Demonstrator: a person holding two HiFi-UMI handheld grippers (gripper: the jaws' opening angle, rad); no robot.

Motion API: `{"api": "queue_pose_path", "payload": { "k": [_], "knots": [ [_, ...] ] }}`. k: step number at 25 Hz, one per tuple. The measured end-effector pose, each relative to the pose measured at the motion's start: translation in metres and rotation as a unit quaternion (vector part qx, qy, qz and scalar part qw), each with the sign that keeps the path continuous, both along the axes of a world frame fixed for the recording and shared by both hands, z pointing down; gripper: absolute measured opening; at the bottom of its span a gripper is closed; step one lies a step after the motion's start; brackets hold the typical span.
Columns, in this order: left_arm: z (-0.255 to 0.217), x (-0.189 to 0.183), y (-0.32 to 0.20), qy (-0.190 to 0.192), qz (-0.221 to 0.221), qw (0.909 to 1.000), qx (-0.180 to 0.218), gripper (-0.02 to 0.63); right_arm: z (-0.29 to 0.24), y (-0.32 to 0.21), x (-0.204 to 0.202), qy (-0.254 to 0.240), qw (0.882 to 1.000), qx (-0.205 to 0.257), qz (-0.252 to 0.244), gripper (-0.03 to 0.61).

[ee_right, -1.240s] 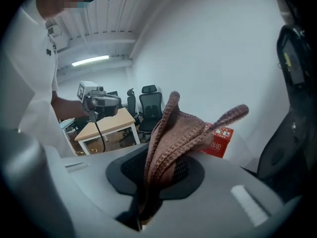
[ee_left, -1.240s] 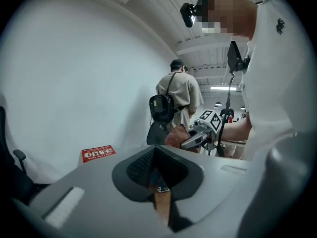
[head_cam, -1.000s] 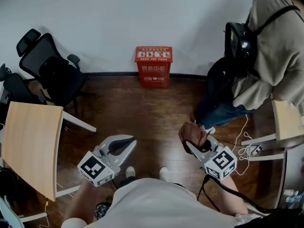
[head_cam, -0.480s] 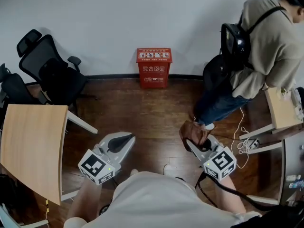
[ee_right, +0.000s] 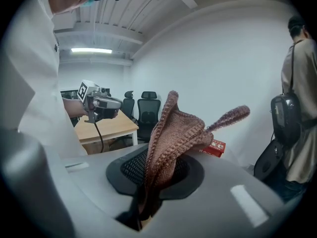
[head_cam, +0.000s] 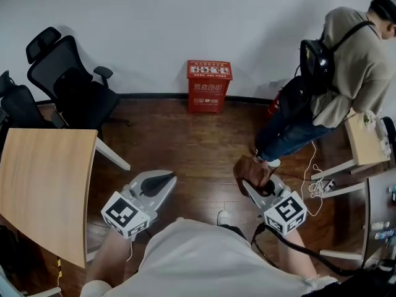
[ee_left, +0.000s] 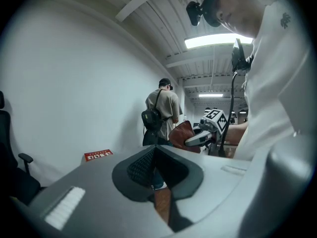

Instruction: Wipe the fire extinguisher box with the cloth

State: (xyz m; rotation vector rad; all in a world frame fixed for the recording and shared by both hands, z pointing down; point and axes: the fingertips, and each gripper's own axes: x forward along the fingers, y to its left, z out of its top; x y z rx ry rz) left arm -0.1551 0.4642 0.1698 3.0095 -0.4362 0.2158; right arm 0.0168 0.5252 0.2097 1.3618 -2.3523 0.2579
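Red fire extinguisher box (head_cam: 208, 95) by the wall: one row of white characters across its front, approx. four, too small to read for sure from the head view. The white panel on its lid carries dark print, also illegible (both gripper views give no better, just a white-on-red strip). Cubes on the left gripper (head_cam: 164, 179) and right gripper (head_cam: 247, 184) show black-and-white square markers w/ no letters or nos. Nothing else legible.

Even, bright light from ceiling tube lamps (ee_left: 218, 40); gripper views bulge fisheye-wise with dark vignetted corners.
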Motion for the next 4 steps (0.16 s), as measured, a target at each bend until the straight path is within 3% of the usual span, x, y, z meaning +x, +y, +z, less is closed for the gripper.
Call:
{"api": "queue_pose_path", "payload": {
  "k": [4],
  "knots": [
    [0.007,-0.024,-0.003,0.000,0.006,1.0000,-0.003,0.000,0.002,-0.001,-0.025,0.003,1.000,-0.001,0.004,0.052]
  ]
}}
